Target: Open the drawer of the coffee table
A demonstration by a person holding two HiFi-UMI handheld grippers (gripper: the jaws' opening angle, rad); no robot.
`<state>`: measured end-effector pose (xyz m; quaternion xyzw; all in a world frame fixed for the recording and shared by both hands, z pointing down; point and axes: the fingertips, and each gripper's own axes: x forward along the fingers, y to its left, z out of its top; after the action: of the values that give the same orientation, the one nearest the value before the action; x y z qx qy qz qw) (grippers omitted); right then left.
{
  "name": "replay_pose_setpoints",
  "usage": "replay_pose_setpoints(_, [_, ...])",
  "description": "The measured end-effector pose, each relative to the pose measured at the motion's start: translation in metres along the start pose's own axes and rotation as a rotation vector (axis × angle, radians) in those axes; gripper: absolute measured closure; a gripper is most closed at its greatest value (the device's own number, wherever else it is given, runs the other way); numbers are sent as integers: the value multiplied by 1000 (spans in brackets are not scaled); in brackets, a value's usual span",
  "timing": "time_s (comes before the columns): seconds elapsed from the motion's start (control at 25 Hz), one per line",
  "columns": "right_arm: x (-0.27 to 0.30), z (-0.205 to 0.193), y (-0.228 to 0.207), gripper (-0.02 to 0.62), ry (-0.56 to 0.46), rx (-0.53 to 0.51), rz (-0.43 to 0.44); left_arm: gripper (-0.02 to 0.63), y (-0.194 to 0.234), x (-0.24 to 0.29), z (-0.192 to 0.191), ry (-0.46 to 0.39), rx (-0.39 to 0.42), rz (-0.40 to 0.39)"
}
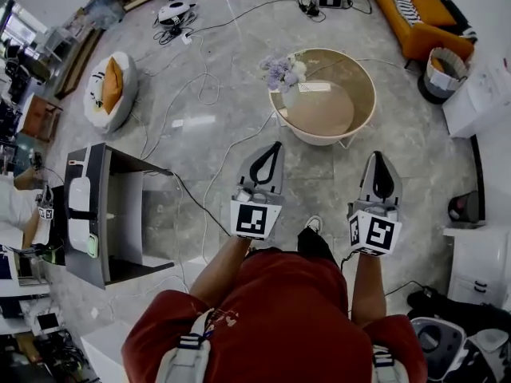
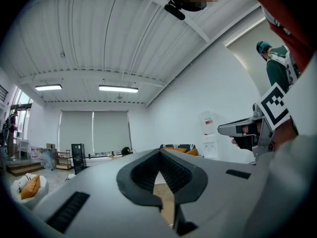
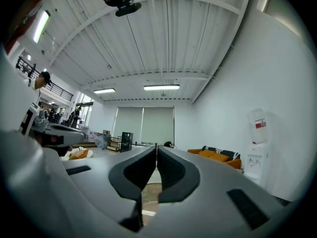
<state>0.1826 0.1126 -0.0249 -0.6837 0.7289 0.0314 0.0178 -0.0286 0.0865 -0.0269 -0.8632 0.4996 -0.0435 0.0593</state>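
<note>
The fingers of the left gripper are pressed together at the tips, with only the hollow of their own pads behind them and nothing in it. The right gripper is the same: fingers closed to a thin seam, empty. Both point level and forward, side by side in front of the person, well above the floor.

Ahead of them stands the coffee table, a round tub-shaped piece on thin legs. It is near, but neither gripper touches it. Its worktop carries a bunch of pale flowers at the far left edge and a small sheet. From above no drawer front or pull shows (it may face another side), so the task looks not yet begun.

Several things could go wrong from here. With the fingers closed, a gripper that arrives at the pull would only bump it, so they need to part first. The table looks light, and a tug on a stiff drawer could drag the whole table or tip the flowers rather than slide the drawer out. Loose cables trail over the floor beside the table and could snag a foot on the way round it.
</note>
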Motion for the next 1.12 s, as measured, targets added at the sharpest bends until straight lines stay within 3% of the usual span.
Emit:
replay_pose_setpoints(0.28, [74,-13,-29,572,9,-12,46,598,14,62,-3,14,13,35])
replay_pose_setpoints(0.72, [126,-73,-1,572,98,22,32,598,38,102,-71,94,-46,-30])
replay_pose_setpoints(0.84, [141,-108,12,572,128,24,35,598,49,114,-105,110,-33,-40])
replay_pose_setpoints(0.96, [146,-162,27,572,170,24,33,598,53,127,-135,8,39,-74])
replay_pose_setpoints(1.12, [142,-256,47,572,222,68,25,598,51,133,-229,47,-16,-72])
